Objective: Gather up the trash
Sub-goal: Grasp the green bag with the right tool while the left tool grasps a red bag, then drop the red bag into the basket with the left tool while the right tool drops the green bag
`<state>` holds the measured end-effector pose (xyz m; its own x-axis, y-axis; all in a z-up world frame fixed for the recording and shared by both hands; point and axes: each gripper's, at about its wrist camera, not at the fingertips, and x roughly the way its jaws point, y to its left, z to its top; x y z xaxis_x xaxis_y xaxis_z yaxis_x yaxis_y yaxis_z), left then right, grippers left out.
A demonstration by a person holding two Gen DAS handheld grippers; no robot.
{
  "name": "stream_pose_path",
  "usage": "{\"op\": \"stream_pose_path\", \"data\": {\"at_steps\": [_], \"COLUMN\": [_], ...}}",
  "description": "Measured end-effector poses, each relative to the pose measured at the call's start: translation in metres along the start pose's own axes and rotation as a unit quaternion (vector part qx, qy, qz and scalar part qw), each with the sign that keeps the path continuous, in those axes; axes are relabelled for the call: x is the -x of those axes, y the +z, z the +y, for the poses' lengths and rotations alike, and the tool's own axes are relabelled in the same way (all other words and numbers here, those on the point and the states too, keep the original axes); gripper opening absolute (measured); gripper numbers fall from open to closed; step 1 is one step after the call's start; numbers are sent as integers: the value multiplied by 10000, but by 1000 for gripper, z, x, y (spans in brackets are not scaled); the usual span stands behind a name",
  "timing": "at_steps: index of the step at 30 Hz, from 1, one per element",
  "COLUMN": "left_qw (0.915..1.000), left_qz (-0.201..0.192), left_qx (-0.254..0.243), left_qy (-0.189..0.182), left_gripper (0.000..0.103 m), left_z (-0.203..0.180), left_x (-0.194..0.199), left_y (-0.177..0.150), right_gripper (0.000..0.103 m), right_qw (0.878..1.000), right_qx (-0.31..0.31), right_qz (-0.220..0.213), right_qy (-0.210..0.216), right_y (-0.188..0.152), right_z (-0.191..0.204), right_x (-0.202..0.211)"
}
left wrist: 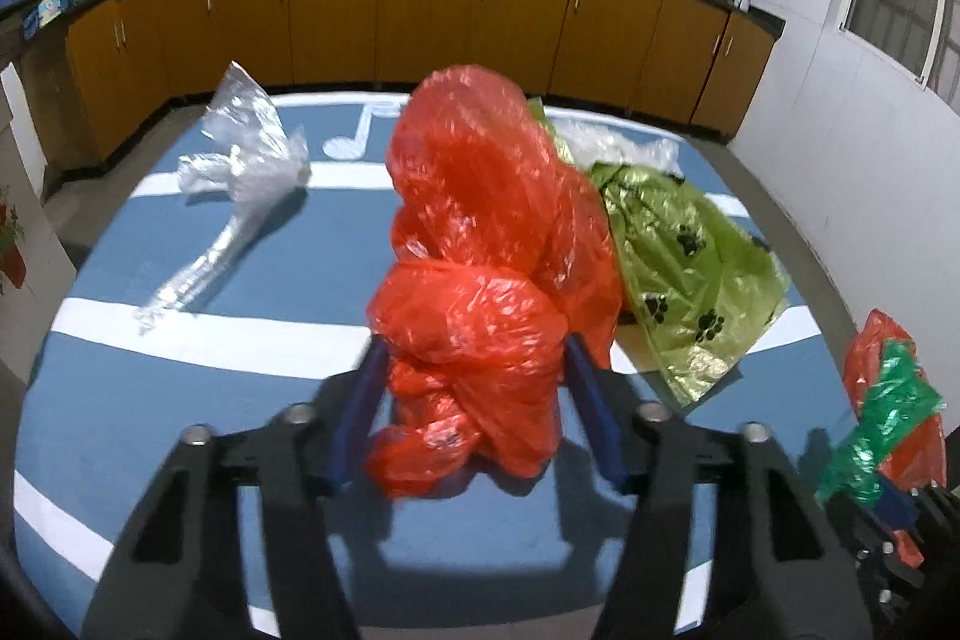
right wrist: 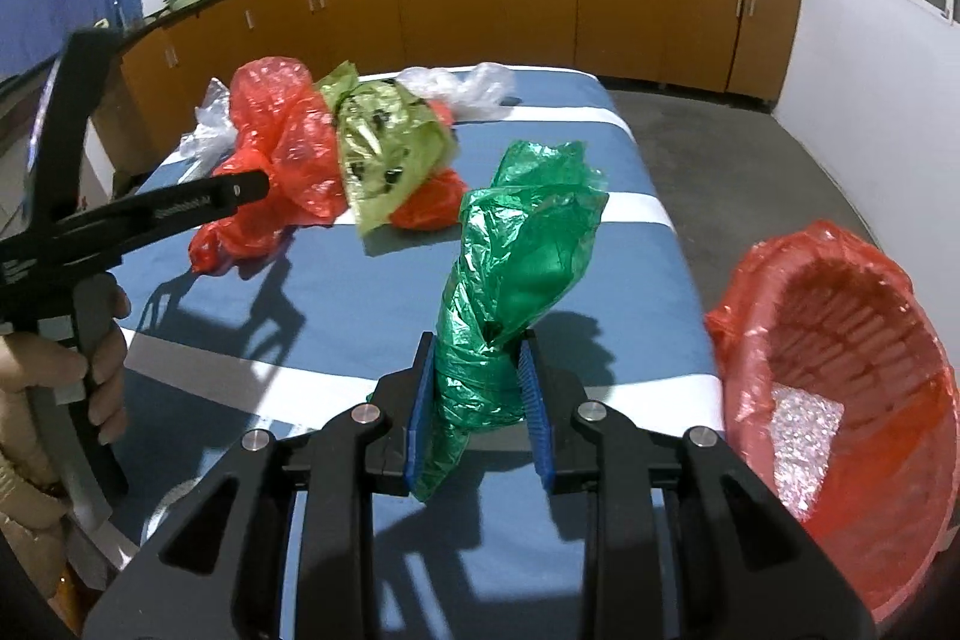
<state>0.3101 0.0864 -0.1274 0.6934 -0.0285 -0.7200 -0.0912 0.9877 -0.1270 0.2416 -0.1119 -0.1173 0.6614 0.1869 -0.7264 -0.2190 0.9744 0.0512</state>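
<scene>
My left gripper (left wrist: 471,349) is shut on a crumpled red plastic bag (left wrist: 486,268) and holds it over the blue striped table (left wrist: 180,424); it also shows in the right wrist view (right wrist: 282,142). My right gripper (right wrist: 477,346) is shut on a dark green plastic bag (right wrist: 516,274) near the table's right edge; this bag shows in the left wrist view (left wrist: 882,418). A light green paw-print bag (left wrist: 690,268) and a clear plastic bag (left wrist: 246,172) lie on the table. A red-lined trash basket (right wrist: 840,400) stands to the right of the table.
More clear plastic (right wrist: 456,85) lies at the table's far end. Brown cabinets (left wrist: 420,10) with woks on the counter line the back wall. The grey floor (right wrist: 750,160) lies right of the table. The basket holds a shiny silver piece (right wrist: 804,436).
</scene>
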Motion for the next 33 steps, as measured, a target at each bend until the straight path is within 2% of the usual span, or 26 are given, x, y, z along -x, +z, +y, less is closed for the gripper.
{"op": "stream_pose_path", "data": {"at_steps": [2, 5, 7, 21, 28, 33], "left_qw": [9999, 9998, 9995, 9959, 9933, 9910], "left_qz": [8, -115, -214, -761, -924, -931], "left_qx": [34, 6, 12, 296, 169, -118], "left_qy": [-126, -182, -230, -401, -674, -957], "left_gripper": [30, 20, 17, 17, 17, 17], "left_z": [2, 4, 8, 42, 24, -8], "left_x": [-1, 8, 17, 97, 120, 129], "left_y": [-1, -4, -6, -19, -18, -21], "right_gripper": [28, 28, 28, 28, 28, 28], "right_qw": [10000, 9999, 9999, 9982, 9959, 9932], "right_qx": [-35, -89, -124, -352, -470, -595], "right_qz": [-22, -66, -116, -413, -618, -754], "right_qy": [-15, -24, -31, -238, -463, -652], "right_y": [-1, -3, -3, -8, -13, -17], "right_z": [-2, -5, -7, -34, -50, -61], "right_x": [2, 6, 10, 44, 65, 80]}}
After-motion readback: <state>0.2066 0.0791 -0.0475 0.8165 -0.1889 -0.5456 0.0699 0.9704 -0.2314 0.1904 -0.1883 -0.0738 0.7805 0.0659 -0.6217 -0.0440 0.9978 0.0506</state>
